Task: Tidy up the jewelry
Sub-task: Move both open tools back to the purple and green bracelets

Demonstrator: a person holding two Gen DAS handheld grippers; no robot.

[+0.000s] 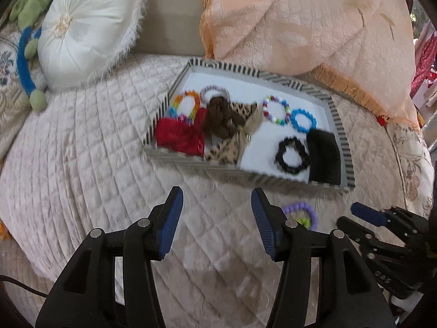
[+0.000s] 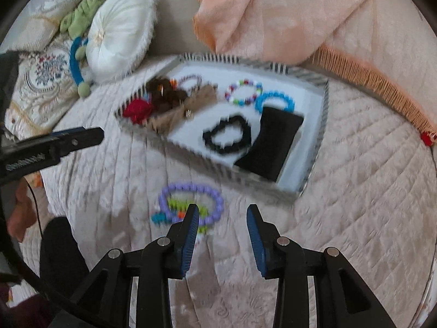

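A striped-rim tray (image 1: 344,147) (image 2: 323,109) sits on the quilted bed. It holds a black bead bracelet (image 1: 291,155) (image 2: 227,134), a blue one (image 1: 303,120) (image 2: 275,100), a multicolour one (image 1: 276,110) (image 2: 244,92), an orange one (image 1: 187,101), a black pouch (image 1: 325,158) (image 2: 270,142) and fabric scrunchies (image 1: 218,121). A purple bracelet (image 2: 191,201) (image 1: 301,214) with a green one inside lies on the quilt in front of the tray. My right gripper (image 2: 221,220) is open and empty just right of it. My left gripper (image 1: 217,205) is open and empty above bare quilt.
A round white cushion (image 1: 87,27) (image 2: 120,30), a green and blue soft toy (image 1: 27,54) and an embroidered pillow (image 2: 46,76) lie at the far left. A peach fringed blanket (image 1: 314,27) (image 2: 300,13) lies behind the tray. The other gripper shows at each view's edge.
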